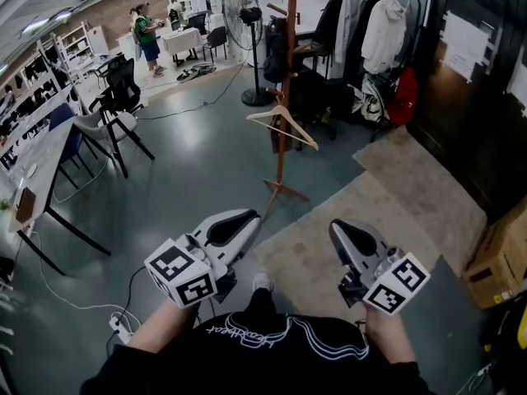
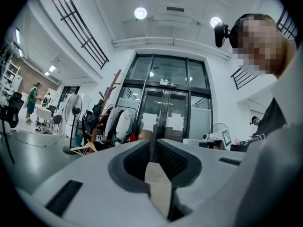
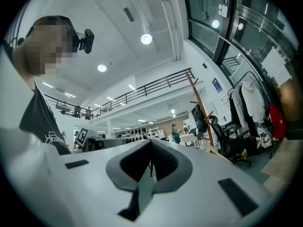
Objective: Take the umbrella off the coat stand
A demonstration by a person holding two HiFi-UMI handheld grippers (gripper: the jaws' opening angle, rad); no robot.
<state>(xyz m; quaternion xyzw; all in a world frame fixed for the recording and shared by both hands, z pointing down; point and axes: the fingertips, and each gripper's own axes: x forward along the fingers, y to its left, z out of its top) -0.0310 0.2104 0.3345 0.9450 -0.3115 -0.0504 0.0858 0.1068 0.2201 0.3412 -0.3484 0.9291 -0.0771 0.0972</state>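
The wooden coat stand (image 1: pixel 284 97) rises from the floor well ahead of me, at the edge of a beige rug. A dark bundle (image 1: pixel 276 49) hangs high on its left side; it is too small to tell whether this is the umbrella. A wooden hanger (image 1: pixel 282 122) dangles lower on the pole. My left gripper (image 1: pixel 247 216) and right gripper (image 1: pixel 338 227) are held close to my body, both shut with nothing in them, far short of the stand. The stand also shows in the left gripper view (image 2: pixel 106 108) and the right gripper view (image 3: pixel 201 110).
A standing fan (image 1: pixel 243 11) is behind the stand, and a clothes rack (image 1: pixel 370 23) with jackets is at the back right. An office chair (image 1: pixel 123 97) and a desk (image 1: pixel 41 171) are at the left. A cardboard box (image 1: pixel 502 257) sits right. A power strip (image 1: pixel 123 327) lies near my feet.
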